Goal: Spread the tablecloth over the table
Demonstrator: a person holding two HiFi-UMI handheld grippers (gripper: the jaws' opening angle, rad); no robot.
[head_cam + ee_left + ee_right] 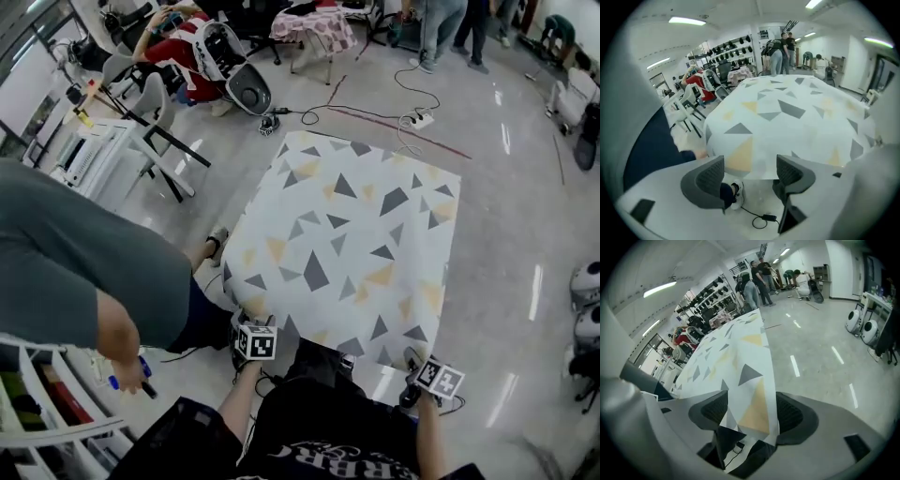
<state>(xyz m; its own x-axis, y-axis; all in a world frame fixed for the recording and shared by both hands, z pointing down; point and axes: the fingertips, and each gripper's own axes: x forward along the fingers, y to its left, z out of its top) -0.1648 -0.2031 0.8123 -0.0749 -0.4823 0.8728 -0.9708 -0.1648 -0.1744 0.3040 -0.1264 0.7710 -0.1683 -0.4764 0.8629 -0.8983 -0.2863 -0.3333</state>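
Observation:
A white tablecloth [347,244] with grey and yellow triangles lies flat over the whole table. Its near edge hangs down in front of me. My left gripper [253,321] is at the cloth's near left corner. In the left gripper view its jaws [749,176] stand wide apart, and the cloth's hem [787,117] hangs just beyond them, untouched. My right gripper [413,360] is at the near right corner. There the cloth's corner [750,404] drapes loosely between the spread jaws [752,414], and neither pad presses on it.
A person in a grey shirt [75,272] stands close at the table's left. White chairs [141,131] and a seated person in red [187,47] are beyond. A power strip [420,120] lies past the far edge. A shoe and cable [736,194] show under the table.

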